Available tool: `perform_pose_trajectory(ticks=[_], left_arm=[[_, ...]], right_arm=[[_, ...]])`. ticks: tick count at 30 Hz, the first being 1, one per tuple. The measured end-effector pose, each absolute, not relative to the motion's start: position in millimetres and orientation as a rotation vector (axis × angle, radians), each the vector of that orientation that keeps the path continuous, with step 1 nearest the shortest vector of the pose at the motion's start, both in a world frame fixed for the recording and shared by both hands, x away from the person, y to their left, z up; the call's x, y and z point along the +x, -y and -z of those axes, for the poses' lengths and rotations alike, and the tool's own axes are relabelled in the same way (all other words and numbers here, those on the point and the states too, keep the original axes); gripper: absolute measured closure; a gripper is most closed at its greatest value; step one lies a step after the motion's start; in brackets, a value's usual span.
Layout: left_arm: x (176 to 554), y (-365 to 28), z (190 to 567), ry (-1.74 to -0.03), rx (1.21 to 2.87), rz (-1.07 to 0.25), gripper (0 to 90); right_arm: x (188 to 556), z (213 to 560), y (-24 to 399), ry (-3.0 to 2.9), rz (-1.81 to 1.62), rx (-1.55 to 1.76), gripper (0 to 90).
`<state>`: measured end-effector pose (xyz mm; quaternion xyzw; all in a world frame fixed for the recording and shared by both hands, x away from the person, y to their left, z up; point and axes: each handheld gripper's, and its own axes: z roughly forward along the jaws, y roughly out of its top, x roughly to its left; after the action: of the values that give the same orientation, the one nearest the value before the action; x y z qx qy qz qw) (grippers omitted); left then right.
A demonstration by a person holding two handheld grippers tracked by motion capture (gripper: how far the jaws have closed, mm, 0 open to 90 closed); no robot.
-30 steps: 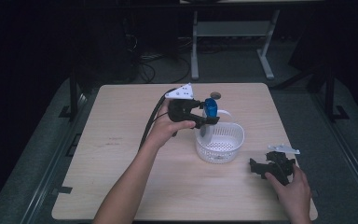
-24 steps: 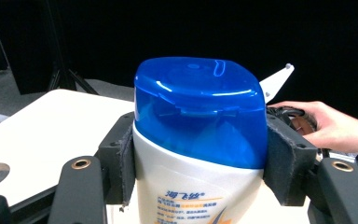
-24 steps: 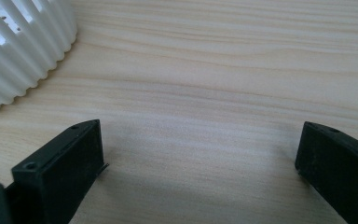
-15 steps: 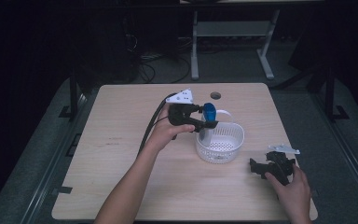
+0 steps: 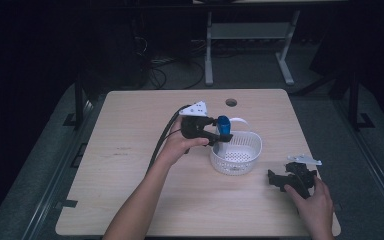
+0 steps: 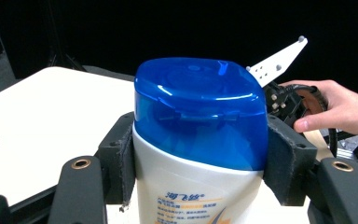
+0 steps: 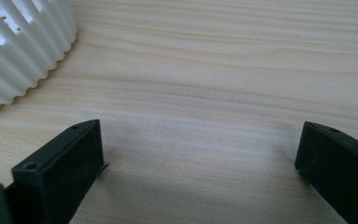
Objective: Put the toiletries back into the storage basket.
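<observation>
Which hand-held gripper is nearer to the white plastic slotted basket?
Left. The left hand-held gripper holds a white bottle with a blue cap at the white plastic slotted basket's rim; the right hand-held gripper rests apart on the table, open.

At the middle of the frame the left hand-held gripper (image 5: pixel 219 134) holds a blue-capped bottle (image 5: pixel 223 126) at the left rim of a white basket (image 5: pixel 237 155) on the wooden surface (image 5: pixel 130 150). At lower right, the right hand-held gripper (image 5: pixel 275 179) rests on the surface, well apart from the basket.
</observation>
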<state>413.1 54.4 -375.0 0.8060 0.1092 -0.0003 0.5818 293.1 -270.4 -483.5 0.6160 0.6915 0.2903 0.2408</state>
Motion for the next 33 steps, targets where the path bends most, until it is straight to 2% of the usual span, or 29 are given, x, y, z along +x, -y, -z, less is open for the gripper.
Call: perform_pose_trajectory(ticks=[33], left_arm=[[409.8, -56.4, 397.4, -0.282, 1.92, -0.005, 36.4]], right_arm=[[293.1, 483.6, 270.4, -1.891, -0.794, 1.685, 0.4]])
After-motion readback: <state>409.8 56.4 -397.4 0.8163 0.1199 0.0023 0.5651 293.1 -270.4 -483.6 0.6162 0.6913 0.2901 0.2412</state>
